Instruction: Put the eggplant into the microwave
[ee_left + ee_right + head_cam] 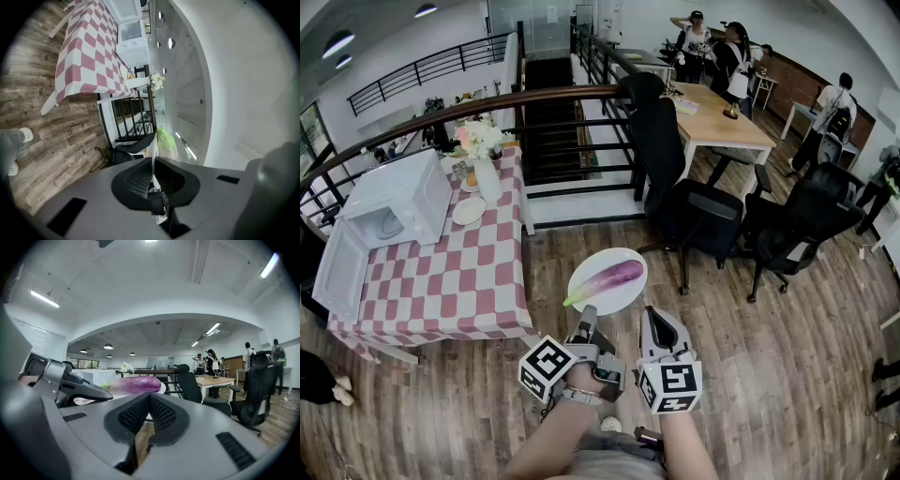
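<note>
My left gripper [588,317] is clamped on the rim of the white plate [592,298] carrying the eggplant [614,277]. My right gripper [650,317] is closed and empty, just beside it. The eggplant looks light, smooth-skinned and apt to roll, so I'd grasp its thick middle gently.

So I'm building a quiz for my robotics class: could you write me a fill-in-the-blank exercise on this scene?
1. The left tongs are shut on the rim of a white plate that carries a purple ____.
2. The microwave on the checked table has its door ____.
3. The right tongs are shut and hold ____.

Missing words: eggplant; open; nothing.
</note>
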A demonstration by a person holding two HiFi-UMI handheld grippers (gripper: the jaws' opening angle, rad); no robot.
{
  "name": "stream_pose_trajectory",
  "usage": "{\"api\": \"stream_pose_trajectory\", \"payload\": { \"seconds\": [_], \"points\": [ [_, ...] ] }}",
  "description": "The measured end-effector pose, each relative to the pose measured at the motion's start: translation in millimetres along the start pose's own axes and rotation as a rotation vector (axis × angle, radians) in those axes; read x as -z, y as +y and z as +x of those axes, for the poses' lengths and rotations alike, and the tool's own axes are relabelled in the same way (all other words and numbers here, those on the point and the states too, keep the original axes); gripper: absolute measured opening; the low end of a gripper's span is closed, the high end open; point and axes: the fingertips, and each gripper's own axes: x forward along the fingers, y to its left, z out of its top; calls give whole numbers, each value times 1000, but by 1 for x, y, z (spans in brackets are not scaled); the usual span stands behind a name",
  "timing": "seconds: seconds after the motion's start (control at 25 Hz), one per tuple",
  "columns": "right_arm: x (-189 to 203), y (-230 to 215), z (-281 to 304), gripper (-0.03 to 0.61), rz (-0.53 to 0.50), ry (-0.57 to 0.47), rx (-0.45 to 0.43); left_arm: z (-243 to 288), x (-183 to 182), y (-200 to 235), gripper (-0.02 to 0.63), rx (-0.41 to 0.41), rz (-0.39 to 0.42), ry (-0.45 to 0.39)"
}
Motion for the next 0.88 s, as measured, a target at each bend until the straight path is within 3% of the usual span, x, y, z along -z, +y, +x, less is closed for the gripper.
{"api": "stream_pose_trajectory", "payload": {
  "seconds": [0.48,0.88],
  "points": [
    [1,-10,-17,25,2,-7,27,-9,16,-5,20,7,5,26],
    [-18,42,-1,25,-24,-36,15,-22,-34,-13,19,23,8,43]
  ]
}}
